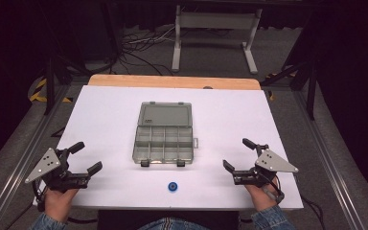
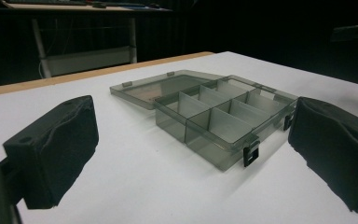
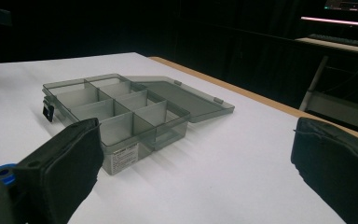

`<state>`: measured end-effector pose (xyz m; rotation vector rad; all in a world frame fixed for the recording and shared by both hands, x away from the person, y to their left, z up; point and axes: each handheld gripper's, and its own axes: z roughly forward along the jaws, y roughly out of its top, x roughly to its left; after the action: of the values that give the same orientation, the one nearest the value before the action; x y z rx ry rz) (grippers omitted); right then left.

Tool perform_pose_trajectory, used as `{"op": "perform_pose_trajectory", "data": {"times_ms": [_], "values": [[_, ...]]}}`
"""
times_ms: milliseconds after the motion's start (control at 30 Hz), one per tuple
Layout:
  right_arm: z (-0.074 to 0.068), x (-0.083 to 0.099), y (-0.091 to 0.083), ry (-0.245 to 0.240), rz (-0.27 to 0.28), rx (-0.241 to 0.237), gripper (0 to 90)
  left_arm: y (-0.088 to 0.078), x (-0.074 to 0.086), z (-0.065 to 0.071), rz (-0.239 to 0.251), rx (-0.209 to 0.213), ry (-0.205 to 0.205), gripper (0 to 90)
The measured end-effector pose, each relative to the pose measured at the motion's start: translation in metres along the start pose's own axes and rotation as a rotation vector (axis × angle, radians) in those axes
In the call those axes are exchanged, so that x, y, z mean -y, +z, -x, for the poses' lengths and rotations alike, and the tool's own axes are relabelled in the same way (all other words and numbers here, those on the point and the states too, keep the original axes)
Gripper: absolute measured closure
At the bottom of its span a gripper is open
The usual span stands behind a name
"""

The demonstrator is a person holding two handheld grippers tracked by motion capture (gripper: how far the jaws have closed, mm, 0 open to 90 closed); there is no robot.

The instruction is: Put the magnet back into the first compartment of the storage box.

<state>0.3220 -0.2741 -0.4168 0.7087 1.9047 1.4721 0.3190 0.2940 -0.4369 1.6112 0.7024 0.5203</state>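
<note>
Both hands low at the near edge: left gripper (image 1: 83,159) at eight o'clock, right gripper (image 1: 241,156) at four, jaws spread, empty. Open box (image 1: 164,134) mid-table (image 1: 100,110); blue wheel (image 1: 173,186) at six.

White tabletop (image 1: 105,115) up front, dark room behind.
Along the far edge runs a wooden strip (image 1: 172,82), and there's a small dark spot (image 1: 207,87) sitting on it, possibly a knob, too small to tell. Beyond, a white metal stand (image 1: 215,21) on the grey floor (image 1: 345,143), loose cables (image 1: 143,40) trailing beside it, and yellow-black tape (image 1: 39,91) off to the left.
</note>
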Motion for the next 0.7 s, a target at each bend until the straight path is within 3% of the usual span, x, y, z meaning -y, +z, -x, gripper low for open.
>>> {"op": "perform_pose_trajectory", "data": {"times_ms": [333,700], "values": [[0.0012,0.0000,0.0010,0.005,0.000,-0.007,3.0,0.0002,-0.0007,0.0020,-0.014,-0.005,0.024,2.4],[0.0006,-0.0006,0.0014,0.009,0.003,-0.010,3.0,0.0011,-0.0014,0.0028,-0.012,-0.002,0.015,2.5]]}}
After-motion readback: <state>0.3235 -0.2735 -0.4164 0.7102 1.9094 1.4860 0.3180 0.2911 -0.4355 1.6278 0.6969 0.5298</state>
